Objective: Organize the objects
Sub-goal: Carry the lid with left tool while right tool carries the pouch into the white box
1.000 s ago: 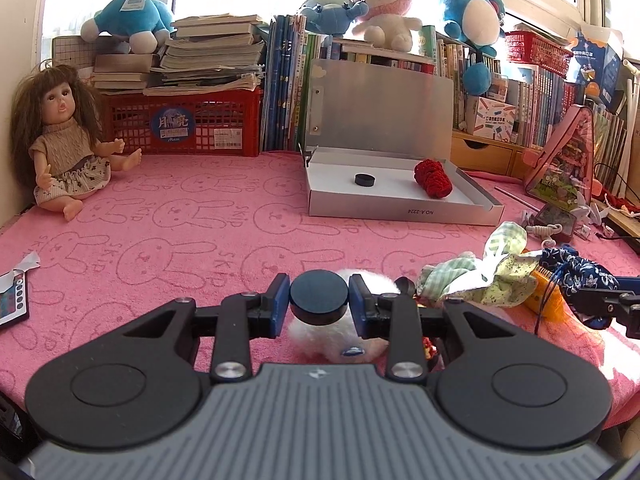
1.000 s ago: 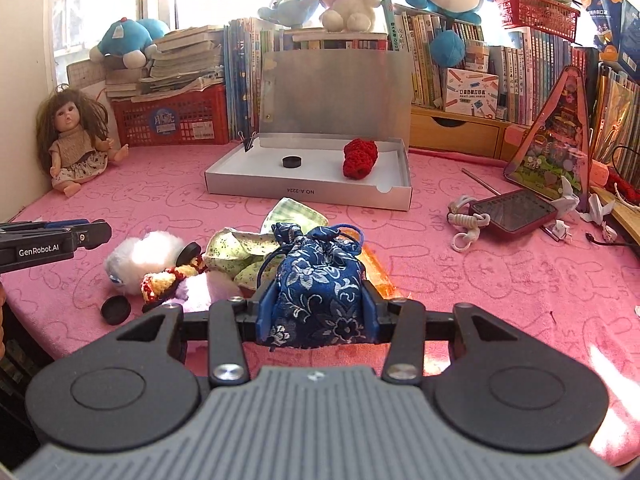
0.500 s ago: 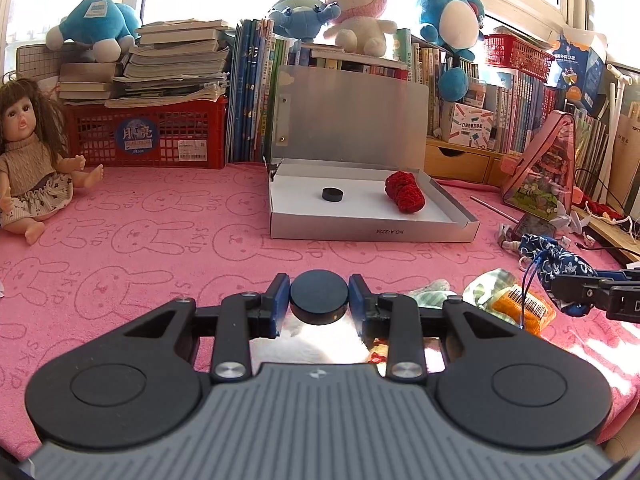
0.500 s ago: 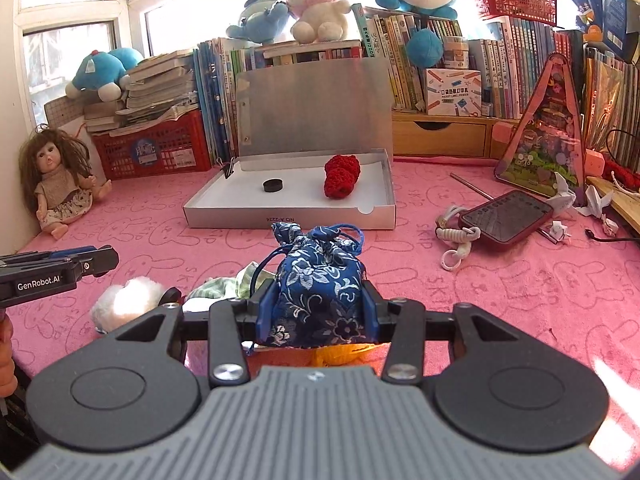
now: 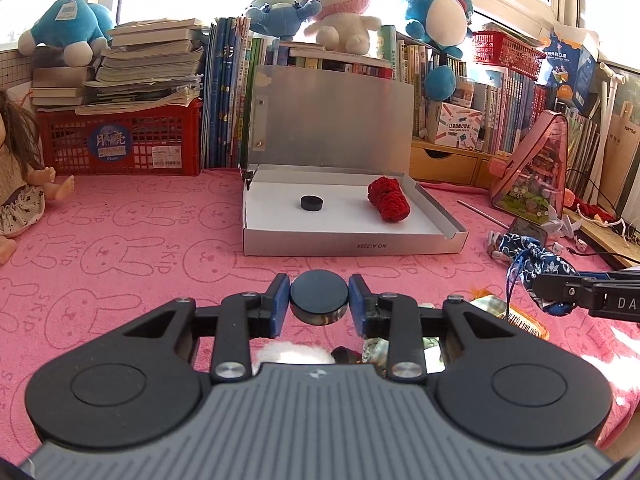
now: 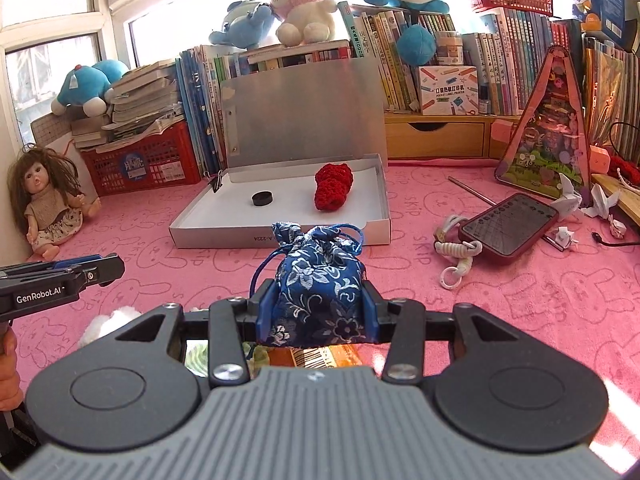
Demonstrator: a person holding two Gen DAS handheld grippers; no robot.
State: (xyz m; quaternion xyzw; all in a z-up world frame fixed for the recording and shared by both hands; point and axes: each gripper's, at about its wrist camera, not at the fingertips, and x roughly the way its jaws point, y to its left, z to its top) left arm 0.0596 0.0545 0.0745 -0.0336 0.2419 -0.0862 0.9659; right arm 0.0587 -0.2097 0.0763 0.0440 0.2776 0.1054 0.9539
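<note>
So the worktop has a pink bunny-print towel cover (image 5: 132,248), and going left to right there's a long-haired doll in a knit top (image 6: 44,200) by the wall, a red plastic crate (image 5: 124,140) under stacked books, then the open grey cardboard box (image 5: 352,244) with a small black puck (image 5: 312,202) and a red crocheted bundle (image 5: 389,198) inside, and a phone in a red case (image 6: 510,227) further right. The left claw (image 5: 319,304) is held level above the towel just short of the box, pinching a round black disc (image 5: 319,298) flat between its blue pads. The right claw (image 6: 318,312) hovers to its right, squeezing a blue floral drawstring pouch (image 6: 320,284) upright, cords dangling, also in front of the box.
</note>
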